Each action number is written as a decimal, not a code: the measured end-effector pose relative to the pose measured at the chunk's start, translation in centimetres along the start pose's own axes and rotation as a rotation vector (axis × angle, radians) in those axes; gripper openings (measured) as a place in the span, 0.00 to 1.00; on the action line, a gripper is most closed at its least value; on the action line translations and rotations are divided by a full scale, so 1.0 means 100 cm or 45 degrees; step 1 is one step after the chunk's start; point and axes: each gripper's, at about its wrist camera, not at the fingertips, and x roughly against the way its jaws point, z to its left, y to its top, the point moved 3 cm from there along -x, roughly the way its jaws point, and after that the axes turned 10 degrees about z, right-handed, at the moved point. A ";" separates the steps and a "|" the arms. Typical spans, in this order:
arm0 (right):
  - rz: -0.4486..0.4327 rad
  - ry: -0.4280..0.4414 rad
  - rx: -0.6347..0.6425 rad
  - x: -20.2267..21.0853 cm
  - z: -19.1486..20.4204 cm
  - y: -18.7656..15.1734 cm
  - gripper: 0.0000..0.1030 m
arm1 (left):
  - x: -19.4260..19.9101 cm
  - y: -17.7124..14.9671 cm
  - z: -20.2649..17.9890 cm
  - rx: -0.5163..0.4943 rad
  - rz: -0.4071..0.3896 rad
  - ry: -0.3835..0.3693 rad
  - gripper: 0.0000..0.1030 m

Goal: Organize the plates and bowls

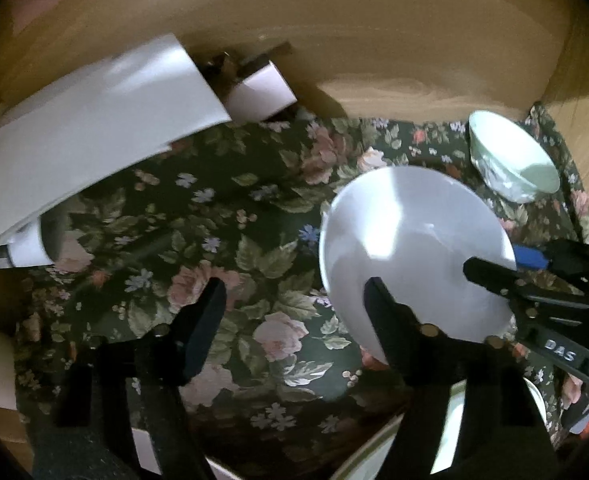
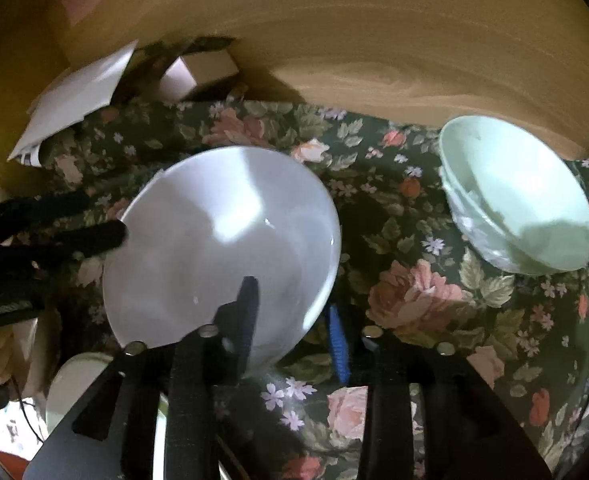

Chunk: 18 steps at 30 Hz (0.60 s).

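Note:
A white bowl (image 1: 410, 248) (image 2: 222, 248) sits tilted above the floral cloth (image 1: 222, 240) (image 2: 414, 300). My right gripper (image 2: 294, 320) has its jaws either side of the bowl's near rim, one black finger inside the bowl and the blue-padded finger (image 2: 338, 344) outside; it shows from the side in the left wrist view (image 1: 506, 264). My left gripper (image 1: 294, 296) is open, its right finger (image 1: 378, 300) over the bowl's edge, holding nothing. A pale green bowl (image 1: 510, 156) (image 2: 518, 196) stands at the far right on the cloth.
White paper sheets (image 1: 90, 128) (image 2: 78, 96) and a small white box (image 1: 258, 92) (image 2: 198, 72) lie at the far left. A wooden surface (image 1: 374, 40) borders the cloth behind. A plate rim (image 1: 446, 440) (image 2: 74, 384) shows near the bottom.

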 end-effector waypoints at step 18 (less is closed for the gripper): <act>-0.021 0.114 -0.076 -0.015 0.001 0.012 0.21 | -0.023 0.008 -0.028 -0.104 0.079 -0.009 0.16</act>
